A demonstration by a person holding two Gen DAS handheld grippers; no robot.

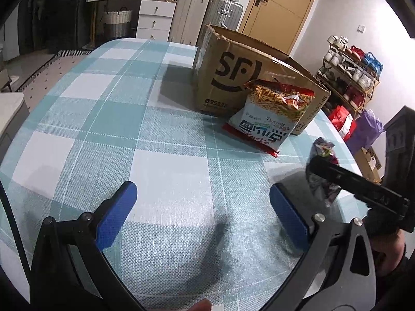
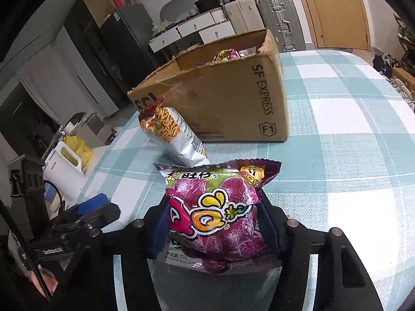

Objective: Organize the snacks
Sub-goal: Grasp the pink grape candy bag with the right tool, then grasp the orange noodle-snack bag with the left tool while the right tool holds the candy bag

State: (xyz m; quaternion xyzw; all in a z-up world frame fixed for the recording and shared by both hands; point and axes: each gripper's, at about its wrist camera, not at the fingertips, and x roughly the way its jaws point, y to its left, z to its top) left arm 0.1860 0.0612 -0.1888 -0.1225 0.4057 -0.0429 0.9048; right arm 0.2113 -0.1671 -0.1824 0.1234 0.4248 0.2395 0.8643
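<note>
The right hand-held gripper (image 2: 211, 230) is clenched on a purple candy bag (image 2: 215, 217), its blue pads pressing the bag's two sides; the bag sits upright between them, over the table (image 2: 350, 155) with its blue and white checked cloth. Just beyond the bag, a noodle snack bag (image 2: 171, 132) leans against the near wall of an open cardboard box (image 2: 233, 96) printed with "SF EXPRESS". More colourful packets (image 2: 228, 53) show inside the box. Nothing lies between the held bag and the box except that leaning noodle snack bag. The left hand-held gripper (image 1: 202, 207) hangs released over bare cloth, nothing between its blue pads. Past the table stand suitcases (image 2: 275, 18), white drawers (image 2: 207, 29) and a wooden door (image 1: 280, 5); a shoe rack (image 1: 347, 75) stands against the wall.
</note>
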